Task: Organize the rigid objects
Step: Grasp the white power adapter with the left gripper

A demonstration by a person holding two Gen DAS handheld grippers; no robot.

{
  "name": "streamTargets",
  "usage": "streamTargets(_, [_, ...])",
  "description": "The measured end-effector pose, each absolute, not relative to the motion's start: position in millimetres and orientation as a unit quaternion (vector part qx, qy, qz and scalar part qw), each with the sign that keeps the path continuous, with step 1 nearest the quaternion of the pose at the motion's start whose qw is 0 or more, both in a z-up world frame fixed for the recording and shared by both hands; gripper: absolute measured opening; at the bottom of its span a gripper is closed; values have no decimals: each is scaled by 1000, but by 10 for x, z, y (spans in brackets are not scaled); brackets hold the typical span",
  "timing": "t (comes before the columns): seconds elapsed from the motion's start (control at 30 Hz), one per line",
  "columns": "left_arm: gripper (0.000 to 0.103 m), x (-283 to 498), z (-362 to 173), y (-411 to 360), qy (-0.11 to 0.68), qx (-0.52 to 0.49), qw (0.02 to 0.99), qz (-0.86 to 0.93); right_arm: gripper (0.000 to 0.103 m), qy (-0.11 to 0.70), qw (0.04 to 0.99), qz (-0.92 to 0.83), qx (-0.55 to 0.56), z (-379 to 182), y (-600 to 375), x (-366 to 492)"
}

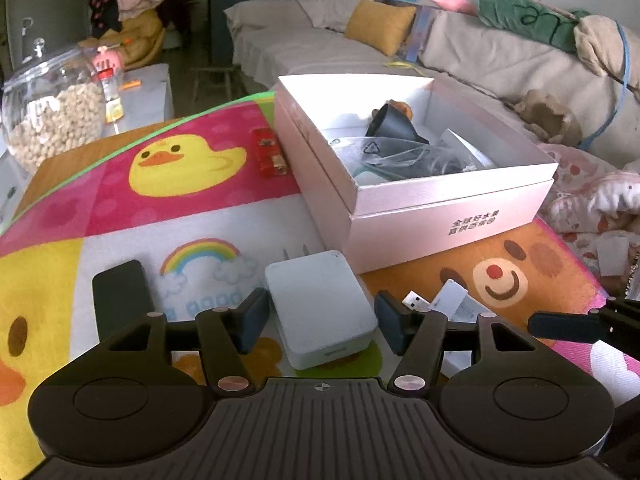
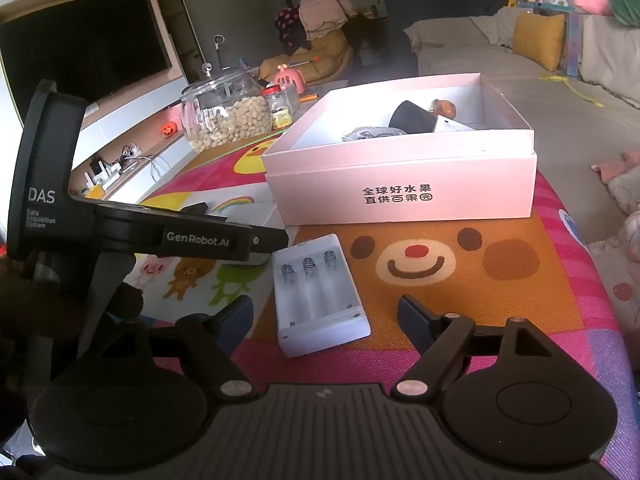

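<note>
On the cartoon-printed tabletop (image 1: 120,200), the left tongs (image 1: 320,320) stand wide astride a white charger block (image 1: 320,308), its pads beside it but not gripping. Nearby, the right tongs (image 2: 326,320) spread wide around a white battery holder (image 2: 320,296), also ungripped. Both look poised at the pick-up step. Next, each would need to close on its item, lift, and carry it into the open pink box (image 2: 400,196) beyond.

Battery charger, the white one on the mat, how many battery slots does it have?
3. The battery charger lies between the open fingers of the right gripper; its three slots run side by side, left, middle, right, each empty, with a spring at the far end.
</note>
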State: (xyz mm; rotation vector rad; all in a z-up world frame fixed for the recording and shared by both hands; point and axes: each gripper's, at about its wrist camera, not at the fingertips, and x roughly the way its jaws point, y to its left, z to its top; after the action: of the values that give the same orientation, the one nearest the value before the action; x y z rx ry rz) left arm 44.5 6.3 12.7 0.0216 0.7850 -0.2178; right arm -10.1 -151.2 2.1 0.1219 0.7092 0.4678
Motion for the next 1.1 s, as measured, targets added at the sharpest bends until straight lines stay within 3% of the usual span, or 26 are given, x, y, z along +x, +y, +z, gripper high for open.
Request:
streamTargets(0.2, [63,488,131,93,386,-5,916,-103,85,343,908,228,72,11,-1527,-99])
streamTargets(0.4, [63,438,94,68,373,17,921,-110,103,361,895,249,80,18,-1471,-59])
streamTargets(0.57, [49,295,74,178,344,6,933,-105,103,370,892,259,26,34,-1333,-90])
streamTargets(0.73, [49,-16,134,557,320,-47,940,-109,90,373,892,254,11,176,-1333,-88])
streamTargets(0.9, [49,-384,265,1012,256,-92,957,-97,89,277,937,214,-28,818,-1141,-2])
streamTargets(0.93, [49,-414,284,1108,243,-104,961,-87,81,264,944,193,-47,979,-1017,117])
streamTargets(1.07, [49,-432,265,1477,203,-137,969,-23,18,292,930,197,-105,1274,-433,827])
streamTargets(1.1, [49,-426,245,1574,199,-154,968,-15,12,315,921,197,-120,1268,-284,1026])
